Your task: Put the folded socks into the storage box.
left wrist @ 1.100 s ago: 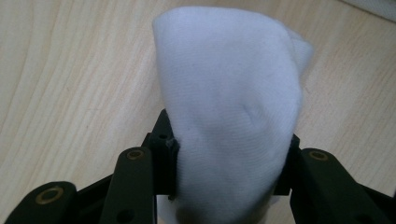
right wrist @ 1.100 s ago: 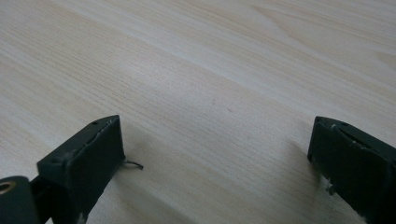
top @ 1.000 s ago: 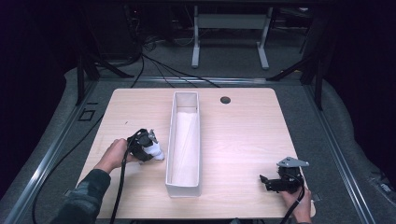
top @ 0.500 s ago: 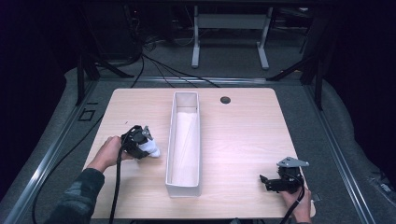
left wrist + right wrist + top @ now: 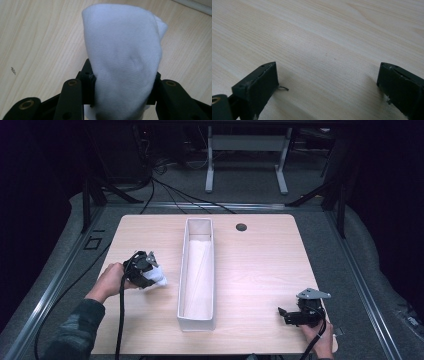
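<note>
Here the left gripper (image 5: pixel 123 100) fingers (image 5: pixel 75 95) clench the white sock (image 5: pixel 122 55); right gripper (image 5: pixel 328 85) released.

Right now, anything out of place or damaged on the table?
Nothing stands out. The left gripper is clamped on a white sock just left of the long white bin, which sits straight and intact. The right gripper rests open on bare tabletop. No spills.
</note>
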`<state>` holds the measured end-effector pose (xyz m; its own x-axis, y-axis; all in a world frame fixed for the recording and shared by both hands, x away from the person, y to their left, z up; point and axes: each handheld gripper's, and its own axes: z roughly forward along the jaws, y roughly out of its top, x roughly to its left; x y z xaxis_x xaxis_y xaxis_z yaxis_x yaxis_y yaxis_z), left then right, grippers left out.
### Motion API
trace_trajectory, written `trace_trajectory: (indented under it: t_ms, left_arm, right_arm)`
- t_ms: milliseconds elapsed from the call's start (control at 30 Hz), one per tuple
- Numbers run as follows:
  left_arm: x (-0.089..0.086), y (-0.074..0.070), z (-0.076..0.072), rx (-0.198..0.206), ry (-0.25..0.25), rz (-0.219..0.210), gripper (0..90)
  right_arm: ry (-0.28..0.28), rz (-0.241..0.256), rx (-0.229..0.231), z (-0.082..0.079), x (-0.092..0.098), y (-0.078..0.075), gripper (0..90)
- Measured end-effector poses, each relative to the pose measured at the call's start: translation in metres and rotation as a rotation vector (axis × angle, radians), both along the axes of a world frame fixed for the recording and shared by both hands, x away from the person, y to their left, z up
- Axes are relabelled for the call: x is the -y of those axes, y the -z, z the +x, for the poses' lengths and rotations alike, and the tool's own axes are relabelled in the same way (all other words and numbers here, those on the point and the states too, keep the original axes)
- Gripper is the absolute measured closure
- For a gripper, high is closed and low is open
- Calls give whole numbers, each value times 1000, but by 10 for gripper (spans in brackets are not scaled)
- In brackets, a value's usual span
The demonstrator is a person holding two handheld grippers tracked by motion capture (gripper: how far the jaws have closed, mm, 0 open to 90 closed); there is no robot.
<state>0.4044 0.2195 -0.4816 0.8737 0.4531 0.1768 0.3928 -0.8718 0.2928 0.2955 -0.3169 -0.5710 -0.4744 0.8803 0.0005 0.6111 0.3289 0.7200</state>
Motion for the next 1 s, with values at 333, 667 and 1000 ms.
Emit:
trace_trajectory:
  t_ms: [333, 667, 1000]
  left_arm:
    - [-5, -14, -3, 12, -2, -3, 567]
    - [-8, -31, -4, 29, 4, -1, 567]
    - [-8, -45, -5, 43, 12, -5, 566]
  right_arm:
    - [1, 1, -1, 0, 0, 0, 30]
    - [1, 1, -1, 0, 0, 0, 30]
    - [1, 1, -1, 0, 0, 0, 30]
